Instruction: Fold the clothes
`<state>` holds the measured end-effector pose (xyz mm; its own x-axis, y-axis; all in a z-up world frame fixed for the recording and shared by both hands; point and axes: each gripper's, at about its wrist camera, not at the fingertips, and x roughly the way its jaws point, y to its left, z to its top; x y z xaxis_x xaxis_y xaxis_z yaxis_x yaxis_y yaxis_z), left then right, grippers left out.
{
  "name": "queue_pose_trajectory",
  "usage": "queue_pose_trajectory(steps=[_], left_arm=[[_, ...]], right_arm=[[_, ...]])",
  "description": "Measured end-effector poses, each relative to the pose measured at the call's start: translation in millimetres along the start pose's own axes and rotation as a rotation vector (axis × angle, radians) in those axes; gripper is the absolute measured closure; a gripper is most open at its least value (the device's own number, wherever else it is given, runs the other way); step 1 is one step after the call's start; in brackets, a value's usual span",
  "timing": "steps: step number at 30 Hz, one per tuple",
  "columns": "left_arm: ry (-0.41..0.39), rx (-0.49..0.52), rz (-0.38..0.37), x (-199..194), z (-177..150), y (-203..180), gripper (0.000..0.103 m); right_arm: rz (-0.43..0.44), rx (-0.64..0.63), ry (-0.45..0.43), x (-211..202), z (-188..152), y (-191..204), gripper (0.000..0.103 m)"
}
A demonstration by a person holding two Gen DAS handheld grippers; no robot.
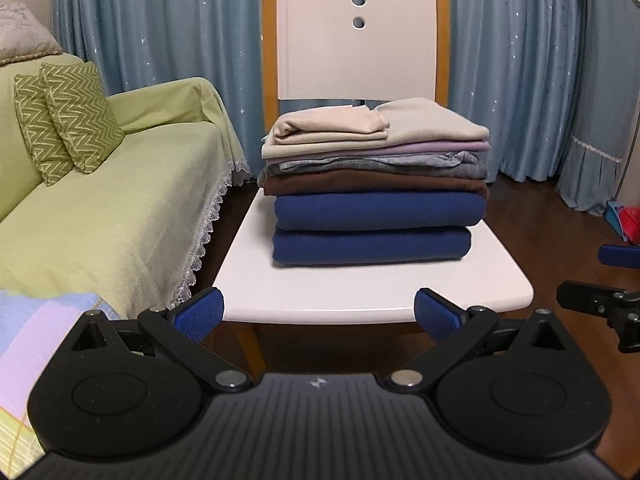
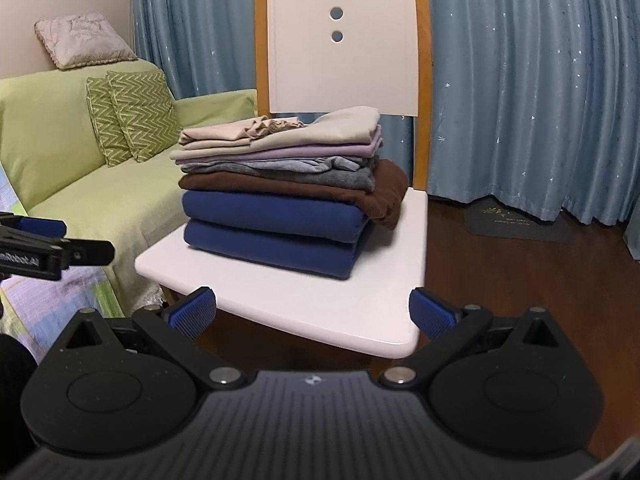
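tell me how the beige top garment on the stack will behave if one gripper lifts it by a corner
The beige garment looks thin and loosely folded, so it would probably unfold and droop. It seems light; the stack beneath likely stays put.

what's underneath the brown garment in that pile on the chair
Two folded navy garments lie under the brown garment, resting on the white chair seat. Anything between their layers is hidden.

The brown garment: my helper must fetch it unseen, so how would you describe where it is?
Find the white chair in front of the blue curtains. On its seat is a stack of folded clothes. The brown garment lies mid-stack, directly above two navy pieces, under the grey one, the only brown layer.
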<state>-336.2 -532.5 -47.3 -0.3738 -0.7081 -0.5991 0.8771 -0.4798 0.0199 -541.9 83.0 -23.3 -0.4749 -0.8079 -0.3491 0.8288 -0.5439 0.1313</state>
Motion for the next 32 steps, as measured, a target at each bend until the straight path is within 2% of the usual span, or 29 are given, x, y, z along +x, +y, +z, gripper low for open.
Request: queue_pose_trajectory(steps=[6, 13, 32], left_arm=[[0.003, 0.011, -0.035, 1, -7, 4, 0.001], [0.017, -0.022, -0.078, 4, -13, 6, 0.001], [-0.023, 0.024, -0.064, 2, -6, -4, 0.001]], right_arm=[[-0.021, 0.013, 0.005, -3, -3, 15, 0.001], [-0.048, -0.006, 0.003, -10, 6, 24, 0.001], [-0.035, 0.047, 0.010, -10, 3, 19, 0.001]])
